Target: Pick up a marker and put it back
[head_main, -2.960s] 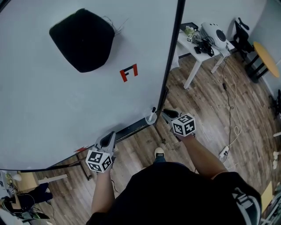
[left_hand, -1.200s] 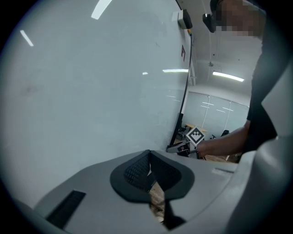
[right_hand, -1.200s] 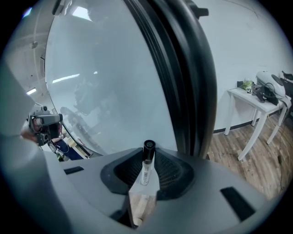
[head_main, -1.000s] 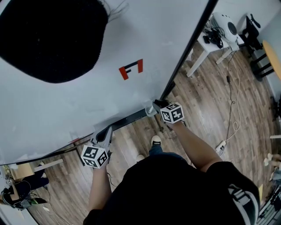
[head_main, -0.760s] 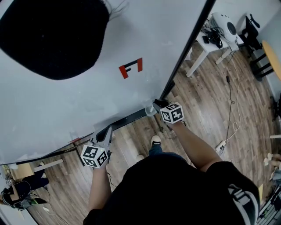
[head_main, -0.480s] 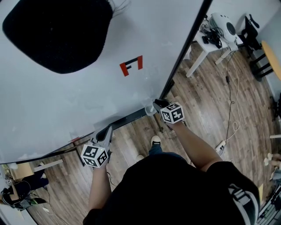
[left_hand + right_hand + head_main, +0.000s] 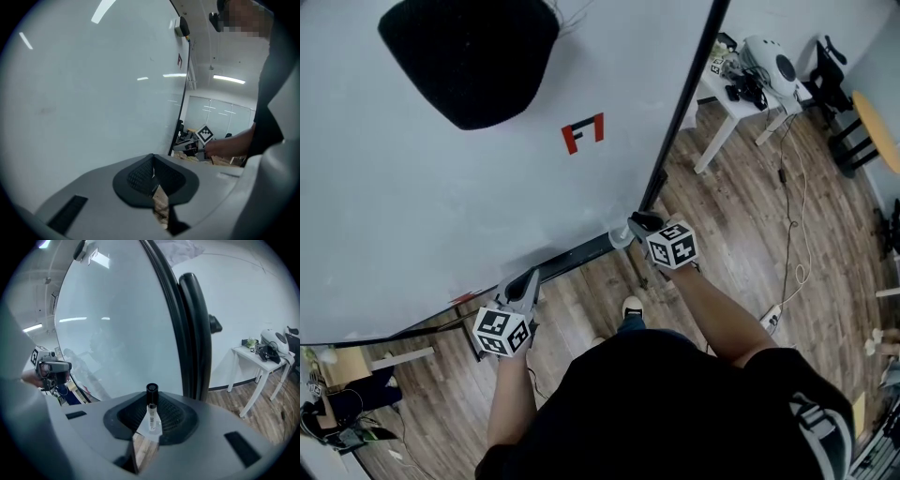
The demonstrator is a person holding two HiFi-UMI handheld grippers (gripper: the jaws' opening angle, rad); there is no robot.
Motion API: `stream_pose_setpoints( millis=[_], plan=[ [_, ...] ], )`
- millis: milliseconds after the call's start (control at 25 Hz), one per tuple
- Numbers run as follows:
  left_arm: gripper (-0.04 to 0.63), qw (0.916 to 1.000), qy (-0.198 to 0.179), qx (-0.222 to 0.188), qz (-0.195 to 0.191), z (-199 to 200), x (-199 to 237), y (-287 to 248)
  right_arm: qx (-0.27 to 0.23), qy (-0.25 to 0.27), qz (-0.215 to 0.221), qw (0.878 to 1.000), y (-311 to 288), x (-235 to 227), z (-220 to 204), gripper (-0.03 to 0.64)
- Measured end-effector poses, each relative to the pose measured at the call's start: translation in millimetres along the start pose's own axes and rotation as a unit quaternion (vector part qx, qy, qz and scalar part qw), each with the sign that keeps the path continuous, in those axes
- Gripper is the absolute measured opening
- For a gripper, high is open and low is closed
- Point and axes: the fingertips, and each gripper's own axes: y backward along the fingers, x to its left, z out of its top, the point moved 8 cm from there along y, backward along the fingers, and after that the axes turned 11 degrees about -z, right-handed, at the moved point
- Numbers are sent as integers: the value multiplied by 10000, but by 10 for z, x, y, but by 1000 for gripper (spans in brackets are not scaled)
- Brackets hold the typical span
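A marker (image 7: 151, 414) with a white body and black cap stands upright between the pads of my right gripper (image 7: 151, 401), which are pressed on it. In the head view my right gripper (image 7: 637, 225) sits at the right end of the whiteboard's tray (image 7: 572, 255), and the marker (image 7: 622, 235) shows there only as a pale spot. My left gripper (image 7: 526, 281) is held near the tray's left part. Its pads (image 7: 140, 173) meet with nothing between them.
The large whiteboard (image 7: 441, 197) carries a black eraser pad (image 7: 469, 61) and a red mark (image 7: 583, 133). Its black frame post (image 7: 194, 333) rises just beyond the marker. A white table (image 7: 741, 89) with gear, a floor cable (image 7: 792, 234) and a round yellow table (image 7: 874, 127) lie to the right.
Three seconds ago my right gripper stood just right of the marker at the tray's end; it now encloses the marker. Over the last second only the head view shifted; both grippers stayed put.
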Motion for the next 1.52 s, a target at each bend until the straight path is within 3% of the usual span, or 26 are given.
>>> stream_pose_setpoints(
  millis=[680,1520],
  plan=[
    [14,9992,-297,-145,-235,82,-228,174,-665,116,-79,9977,888,268,196,60],
    [14,9986,-352,-153,-375,61,-308,214,-762,-90,-228,9968,1280,323,-30,60]
  ],
)
